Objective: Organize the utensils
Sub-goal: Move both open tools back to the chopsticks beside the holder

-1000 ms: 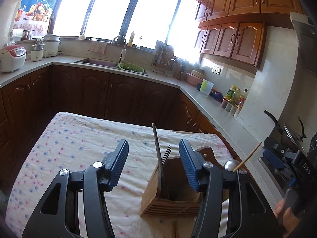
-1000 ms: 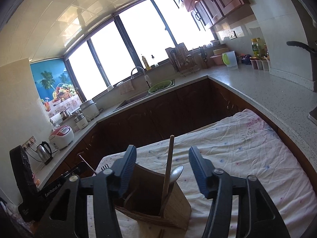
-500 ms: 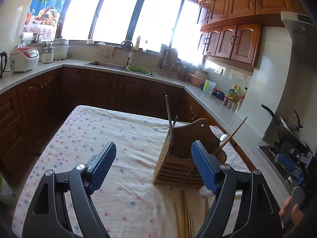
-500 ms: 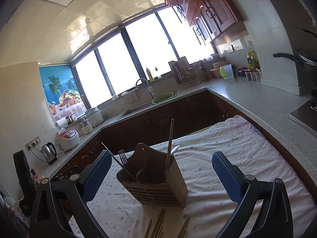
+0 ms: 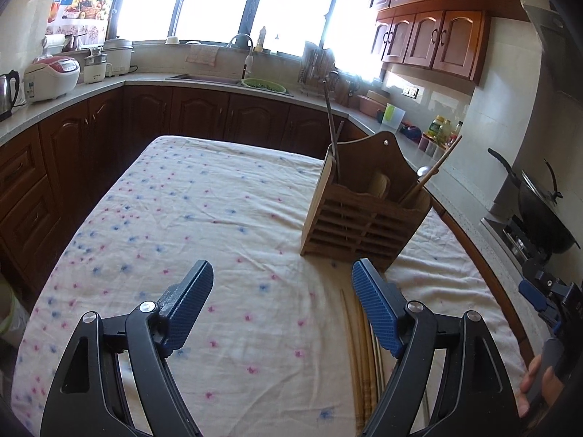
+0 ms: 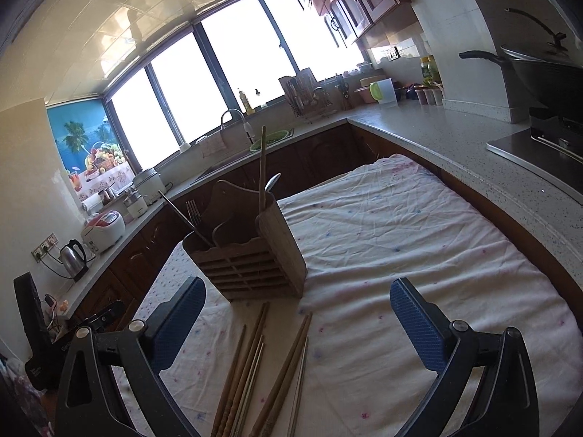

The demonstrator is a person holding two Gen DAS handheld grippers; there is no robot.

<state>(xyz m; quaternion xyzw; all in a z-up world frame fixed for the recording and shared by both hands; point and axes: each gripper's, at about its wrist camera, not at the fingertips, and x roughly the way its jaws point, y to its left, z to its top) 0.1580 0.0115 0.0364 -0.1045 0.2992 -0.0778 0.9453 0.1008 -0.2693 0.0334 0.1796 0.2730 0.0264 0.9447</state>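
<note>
Grippers back w/ slatted wood caddy [image 6: 251, 255] farther

A flowered tablecloth [image 5: 218, 218] covers the table. On the far counter, a rice cooker [image 5: 51, 78] sits at the left beside a kettle [image 5: 8, 89]. A green basin [image 5: 263, 85] rests by the sink faucet [image 5: 245, 49], with a dish rack [image 5: 317, 69] to its right. At the right, a dark wok [image 5: 543, 215], possibly lidded, sits on the stove.

Slatted wooden holder [image 6: 255, 266]; wrinkled cloth [image 6: 400, 240].
</note>
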